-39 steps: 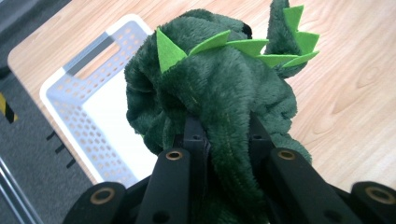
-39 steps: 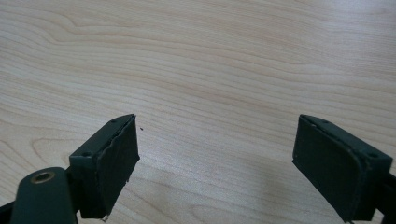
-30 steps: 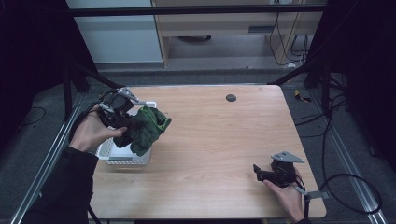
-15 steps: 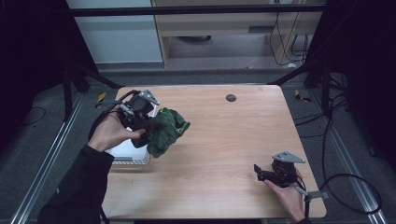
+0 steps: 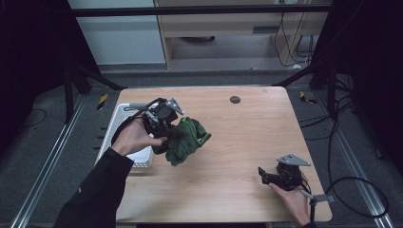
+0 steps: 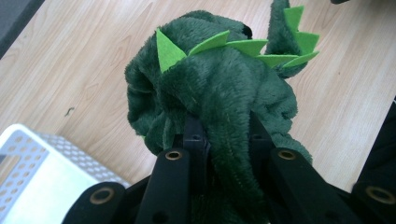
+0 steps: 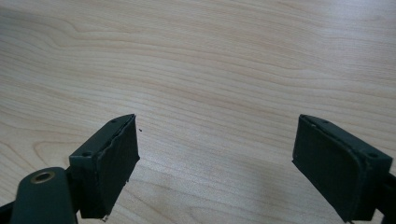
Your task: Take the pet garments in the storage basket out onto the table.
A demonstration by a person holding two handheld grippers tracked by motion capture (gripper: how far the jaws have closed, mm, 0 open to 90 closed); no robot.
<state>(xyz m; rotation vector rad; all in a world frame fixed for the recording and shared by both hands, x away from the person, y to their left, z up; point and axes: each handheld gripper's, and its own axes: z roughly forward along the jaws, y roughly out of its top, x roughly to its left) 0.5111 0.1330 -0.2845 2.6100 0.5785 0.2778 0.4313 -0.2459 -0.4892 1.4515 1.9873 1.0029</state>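
Our left gripper [image 5: 172, 135] grips the green plush dinosaur [image 5: 187, 140], lifted clear of the white basket [image 5: 124, 116]; right gripper [image 5: 270, 176] idle, jaws spread; placement remains.

No readable text, label, brand, number or sign appears on anything here.

I see a wooden table [image 5: 237, 142] on grey floor [image 5: 57, 156], a pale cabinet [image 5: 119, 33] behind, dim surroundings
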